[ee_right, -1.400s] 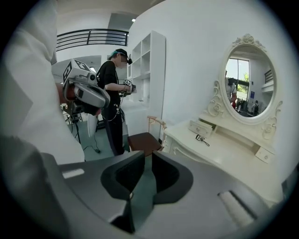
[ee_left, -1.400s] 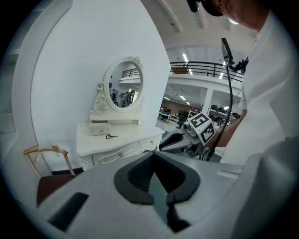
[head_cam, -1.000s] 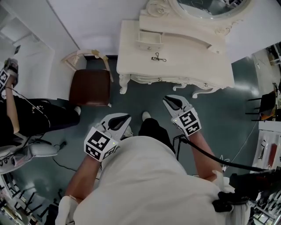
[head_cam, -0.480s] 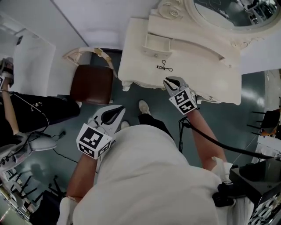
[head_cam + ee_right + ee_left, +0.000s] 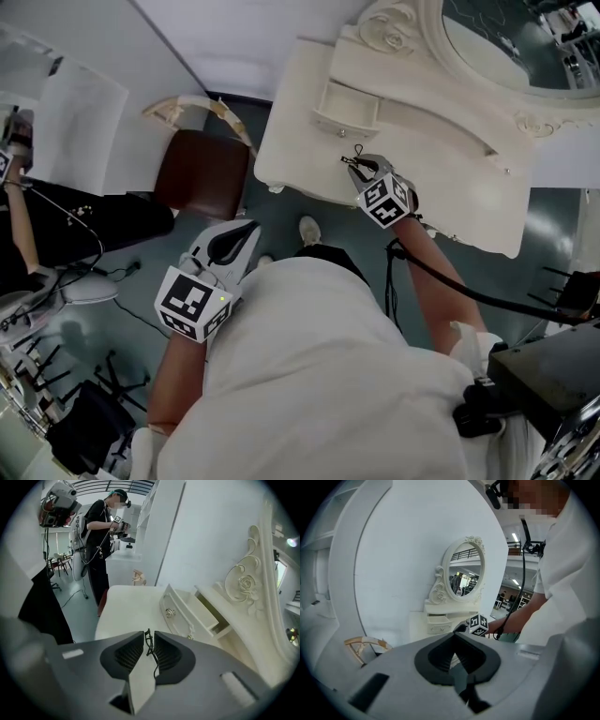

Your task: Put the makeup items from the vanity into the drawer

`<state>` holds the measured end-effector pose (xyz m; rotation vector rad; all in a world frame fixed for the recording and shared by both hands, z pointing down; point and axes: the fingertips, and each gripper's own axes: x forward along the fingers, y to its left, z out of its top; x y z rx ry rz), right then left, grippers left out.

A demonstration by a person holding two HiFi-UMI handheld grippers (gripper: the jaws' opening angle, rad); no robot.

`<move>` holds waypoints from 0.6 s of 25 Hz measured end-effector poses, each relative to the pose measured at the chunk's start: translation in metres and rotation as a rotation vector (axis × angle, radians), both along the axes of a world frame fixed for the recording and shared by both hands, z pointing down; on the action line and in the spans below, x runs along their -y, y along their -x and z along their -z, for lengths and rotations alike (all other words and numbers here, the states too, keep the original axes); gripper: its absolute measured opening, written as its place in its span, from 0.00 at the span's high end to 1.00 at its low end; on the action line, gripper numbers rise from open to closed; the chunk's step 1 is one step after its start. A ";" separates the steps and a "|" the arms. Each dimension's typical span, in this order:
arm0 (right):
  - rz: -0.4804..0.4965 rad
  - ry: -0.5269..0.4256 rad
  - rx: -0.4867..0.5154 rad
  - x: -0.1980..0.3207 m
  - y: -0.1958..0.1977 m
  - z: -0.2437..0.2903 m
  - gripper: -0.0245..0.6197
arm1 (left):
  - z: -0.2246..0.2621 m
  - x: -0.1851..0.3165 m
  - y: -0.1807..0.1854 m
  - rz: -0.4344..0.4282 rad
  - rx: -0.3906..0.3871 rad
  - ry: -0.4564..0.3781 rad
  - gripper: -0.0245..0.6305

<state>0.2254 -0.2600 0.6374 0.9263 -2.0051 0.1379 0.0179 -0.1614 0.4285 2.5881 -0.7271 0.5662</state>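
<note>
**My right gripper has the curler**

I look down from the head view. My right gripper point(image 5: 362, 170) is near the top middle of the frame, over the white vanity point(image 5: 300, 141). Its jaws are almost together, with only a thin gap between them. The curler point(image 5: 149, 648), a thin black wire thing, stands in that gap. The dark pads point(image 5: 165, 654) squeeze it from both sides. I cannot tell if the curler is up off the vanity top or touching it.

The drawer point(image 5: 345, 120) is open. In the head view it sits just up and left of my right gripper, at the back of the vanity top. In the right gripper view it is right of the middle, with a small round knob on its front.

My left gripper point(image 5: 246, 232) is lower down, left of the middle of the head view. It is over the dark floor, well apart from the vanity. Its jaws are closed tight and hold nothing.

A chair point(image 5: 202, 173) with a brown seat stands just left of the vanity. The round mirror point(image 5: 506, 37) fills the upper right corner. Another person point(image 5: 101, 522) in black stands far back, in the upper left of the right gripper view.
</note>
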 end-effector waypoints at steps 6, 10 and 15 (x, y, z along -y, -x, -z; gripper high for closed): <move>0.068 0.028 -0.023 0.014 -0.001 -0.021 0.86 | -0.001 0.012 -0.008 0.057 0.015 -0.001 0.96; 0.089 0.040 -0.031 0.019 -0.005 -0.026 0.92 | 0.000 0.020 -0.015 0.080 0.020 -0.002 0.96; 0.108 0.044 -0.010 0.020 -0.004 -0.016 0.94 | 0.001 0.028 -0.023 0.083 0.019 -0.001 0.96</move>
